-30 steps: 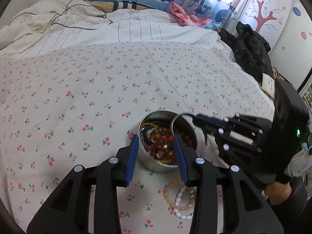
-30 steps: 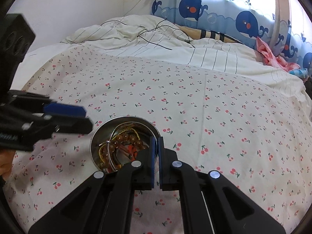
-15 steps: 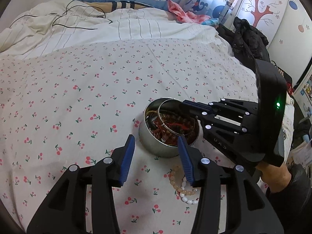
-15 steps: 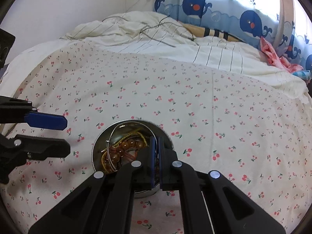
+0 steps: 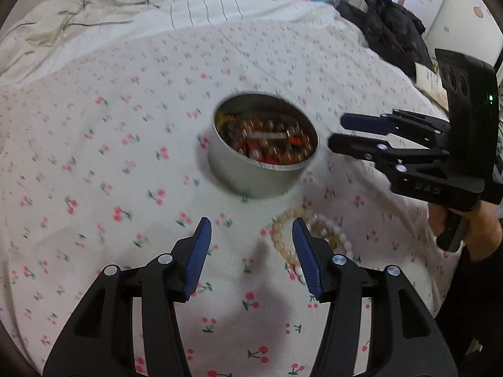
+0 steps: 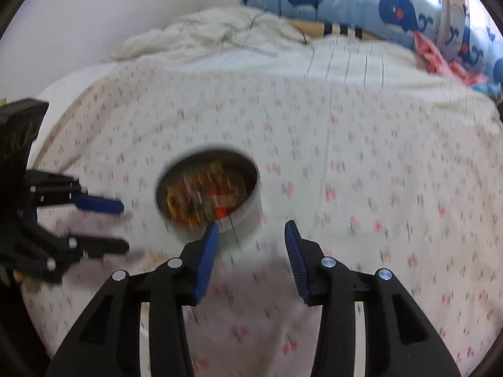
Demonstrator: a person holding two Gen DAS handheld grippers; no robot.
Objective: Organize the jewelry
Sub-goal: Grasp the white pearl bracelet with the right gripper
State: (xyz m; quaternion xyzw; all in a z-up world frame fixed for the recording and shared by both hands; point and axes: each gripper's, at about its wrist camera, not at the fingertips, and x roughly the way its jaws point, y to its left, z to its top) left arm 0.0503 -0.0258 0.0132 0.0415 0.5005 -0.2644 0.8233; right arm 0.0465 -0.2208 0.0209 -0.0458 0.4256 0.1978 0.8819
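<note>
Left wrist view: our left gripper (image 5: pixel 250 245), empty and opening, nears the bead bracelets (image 5: pixel 309 235) beside the tin (image 5: pixel 251 179); we could snag the sheet (image 5: pixel 125 110).

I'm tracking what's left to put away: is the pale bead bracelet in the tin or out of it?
Out. The pale bead bracelet lies on the cherry-print bedspread, just in front of the round tin, which already holds other beads.

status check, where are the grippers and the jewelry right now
Left gripper opening, empty, above bead bracelets on the bedspread. Right gripper opening, empty, beside the round tin full of jewelry. Nothing in the way.
</note>
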